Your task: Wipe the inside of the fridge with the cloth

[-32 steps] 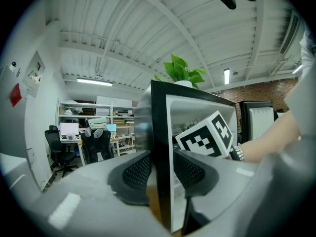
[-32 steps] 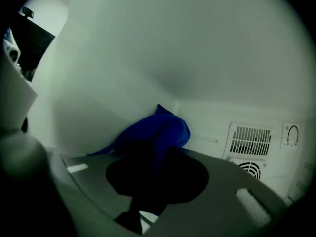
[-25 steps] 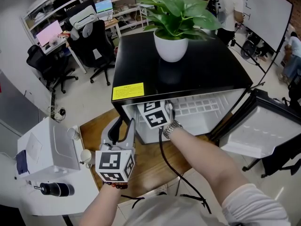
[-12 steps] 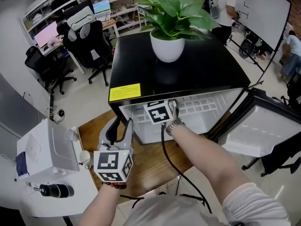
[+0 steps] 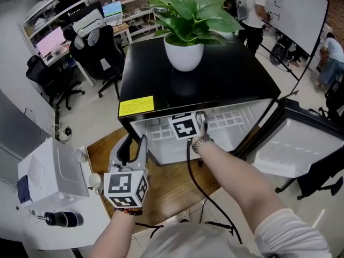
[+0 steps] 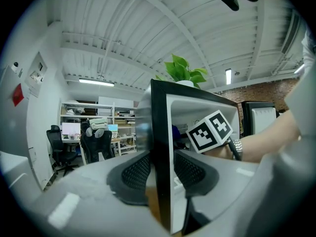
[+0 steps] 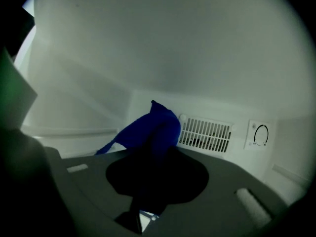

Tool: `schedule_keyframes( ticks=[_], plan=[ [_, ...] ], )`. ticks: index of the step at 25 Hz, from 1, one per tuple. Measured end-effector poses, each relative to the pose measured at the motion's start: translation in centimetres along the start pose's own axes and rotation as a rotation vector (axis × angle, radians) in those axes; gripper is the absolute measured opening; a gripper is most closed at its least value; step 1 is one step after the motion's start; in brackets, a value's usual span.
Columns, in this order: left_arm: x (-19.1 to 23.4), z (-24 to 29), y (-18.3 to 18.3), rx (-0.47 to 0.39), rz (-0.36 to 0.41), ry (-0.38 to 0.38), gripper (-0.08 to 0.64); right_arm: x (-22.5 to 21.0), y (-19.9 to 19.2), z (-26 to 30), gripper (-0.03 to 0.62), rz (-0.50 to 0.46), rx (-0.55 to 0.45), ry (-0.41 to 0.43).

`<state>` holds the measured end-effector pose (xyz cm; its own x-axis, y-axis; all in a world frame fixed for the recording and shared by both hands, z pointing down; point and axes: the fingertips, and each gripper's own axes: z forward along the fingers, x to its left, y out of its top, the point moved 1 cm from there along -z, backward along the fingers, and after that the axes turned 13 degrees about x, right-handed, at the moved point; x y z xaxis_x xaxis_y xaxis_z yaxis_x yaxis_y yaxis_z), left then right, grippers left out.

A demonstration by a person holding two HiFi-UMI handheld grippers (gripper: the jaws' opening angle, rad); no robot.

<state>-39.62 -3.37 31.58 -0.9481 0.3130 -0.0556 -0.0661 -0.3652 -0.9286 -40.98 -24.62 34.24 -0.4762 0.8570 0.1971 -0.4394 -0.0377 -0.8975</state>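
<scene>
The black mini fridge (image 5: 215, 79) stands with its door (image 5: 293, 144) swung out to the right, baring the white inside (image 5: 236, 125). My right gripper, marker cube (image 5: 187, 127), reaches into the upper part; its jaws are hidden in the head view. In the right gripper view, my right gripper (image 7: 155, 157) is shut on a bunched blue cloth (image 7: 153, 127) close to the white back wall. My left gripper (image 5: 135, 143) is at the fridge's left front edge. In the left gripper view, my left gripper (image 6: 162, 169) has its pads on either side of that black wall edge (image 6: 160, 132).
A potted plant (image 5: 185, 52) sits on the fridge top. Inside, a vent grille (image 7: 205, 135) and a dial (image 7: 260, 135) are on the back wall. A white machine (image 5: 51, 173) stands at lower left. Office chairs (image 5: 105, 50) and people (image 5: 252, 4) are behind.
My right gripper has slid to the right inside the fridge with the cloth in it. The left gripper has stayed at the fridge's front edge.
</scene>
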Motion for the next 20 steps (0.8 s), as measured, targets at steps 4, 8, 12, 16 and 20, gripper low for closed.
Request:
schedule_keyframes(
  ticks=[4,8,12,16,20],
  plan=[
    [-0.1,0.0,-0.1,-0.001,-0.003,0.008,0.15,-1.2,-0.6,-0.3,0.084,0.012,0.009,-0.017],
    [0.0,0.0,-0.1,0.001,-0.005,0.016,0.15,-2.2,-0.9,-0.6,0.084,0.018,0.015,-0.033],
    [-0.1,0.1,0.0,0.001,-0.009,0.023,0.15,-3.1,-1.2,-0.9,0.084,0.025,0.018,-0.047],
    [-0.1,0.1,0.0,0.0,-0.013,0.031,0.15,-4.2,-1.4,-1.2,0.084,0.033,0.021,-0.063],
    [0.0,0.1,0.0,0.001,-0.017,0.04,0.15,-5.4,-1.8,-1.5,0.084,0.041,0.028,-0.084]
  ],
)
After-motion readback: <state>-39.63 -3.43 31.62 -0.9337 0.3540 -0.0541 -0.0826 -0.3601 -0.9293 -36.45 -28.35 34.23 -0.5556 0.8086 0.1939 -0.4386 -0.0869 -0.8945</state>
